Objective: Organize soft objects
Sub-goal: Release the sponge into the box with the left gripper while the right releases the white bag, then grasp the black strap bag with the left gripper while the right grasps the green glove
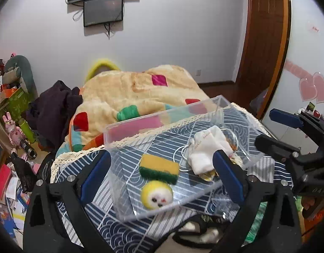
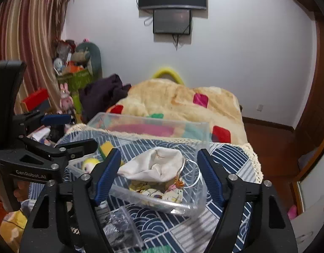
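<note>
bin (image 1: pixel 162 116) on tablecloth (image 1: pixel 82 221) | in bin: sponge (image 1: pixel 159 168) behind plush ball (image 1: pixel 156 194), sock (image 1: pixel 208 147) right

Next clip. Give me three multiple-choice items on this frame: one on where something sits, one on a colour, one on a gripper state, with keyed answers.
1. Where is the sponge?
A. inside the clear bin
B. on the blanket
C. on the floor

2. What colours is the sponge?
A. pink and white
B. yellow and green
C. all blue

3. How is the left gripper?
A. shut on the sponge
B. shut on the white sock
C. open, holding nothing

Answers:
1 A: the sponge lies on the bin's floor, beside the yellow plush ball.
2 B: yellow top over a green scrub layer.
3 C: its blue pads stand wide apart on either side of the bin's contents, touching none; the white sock lies loose in the bin.
</note>
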Tool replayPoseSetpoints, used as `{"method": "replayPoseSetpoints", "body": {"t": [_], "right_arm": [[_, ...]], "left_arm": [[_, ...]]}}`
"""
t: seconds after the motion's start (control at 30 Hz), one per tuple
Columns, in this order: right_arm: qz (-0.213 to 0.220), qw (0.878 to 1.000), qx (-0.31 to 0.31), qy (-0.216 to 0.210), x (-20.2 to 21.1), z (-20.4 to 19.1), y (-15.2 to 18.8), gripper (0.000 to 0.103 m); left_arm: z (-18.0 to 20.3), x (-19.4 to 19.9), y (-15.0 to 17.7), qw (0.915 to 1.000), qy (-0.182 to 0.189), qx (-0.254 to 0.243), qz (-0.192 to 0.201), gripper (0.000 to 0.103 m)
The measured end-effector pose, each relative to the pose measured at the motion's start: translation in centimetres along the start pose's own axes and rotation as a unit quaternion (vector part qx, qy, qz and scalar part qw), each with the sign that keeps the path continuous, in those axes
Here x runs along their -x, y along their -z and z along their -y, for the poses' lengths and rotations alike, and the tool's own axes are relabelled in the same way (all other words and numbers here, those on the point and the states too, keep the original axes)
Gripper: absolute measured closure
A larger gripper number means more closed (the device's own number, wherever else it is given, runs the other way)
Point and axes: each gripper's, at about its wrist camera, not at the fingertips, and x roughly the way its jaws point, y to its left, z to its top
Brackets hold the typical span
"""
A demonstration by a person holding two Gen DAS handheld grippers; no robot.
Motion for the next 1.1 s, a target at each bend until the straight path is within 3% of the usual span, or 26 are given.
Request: {"method": "replayPoseSetpoints", "body": {"t": [0.27, 0.5, 0.7, 0.83, 1.0, 1.1], "right_arm": [[-0.001, 1.0, 0.011, 0.016, 2.1, -0.4, 3.2, 0.022], [-0.056, 0.998, 0.006, 0.012, 1.8, -1.0, 7.6, 0.022], [-0.09, 0.996, -0.012, -0.01, 1.5, -0.8, 10.3, 0.022], [-0.104, 0.994, -0.017, -0.013, 0.9, -0.9, 10.9, 0.022], [-0.107, 0.994, -0.015, -0.01, 0.9, -1.1, 11.7, 0.023], [-0.109, 0.994, -0.017, -0.012, 1.0, -1.1, 12.2, 0.038]], "left_arm": [[0.4, 3.1, 4.1, 0.9998, 0.0, 0.01, 0.015, 0.001], [2.7, 2.9, 8.5, 0.9989, 0.034, 0.027, -0.017, 0.001], [4.6, 2.4, 10.3, 0.9971, 0.059, 0.04, -0.025, 0.001], [4.3, 1.4, 11.1, 0.9983, 0.018, 0.045, -0.033, 0.001], [1.9, 2.2, 12.3, 0.9969, -0.002, 0.071, -0.032, 0.001], [0.8, 2.2, 13.0, 0.9965, -0.024, 0.072, -0.034, 0.001]]}}
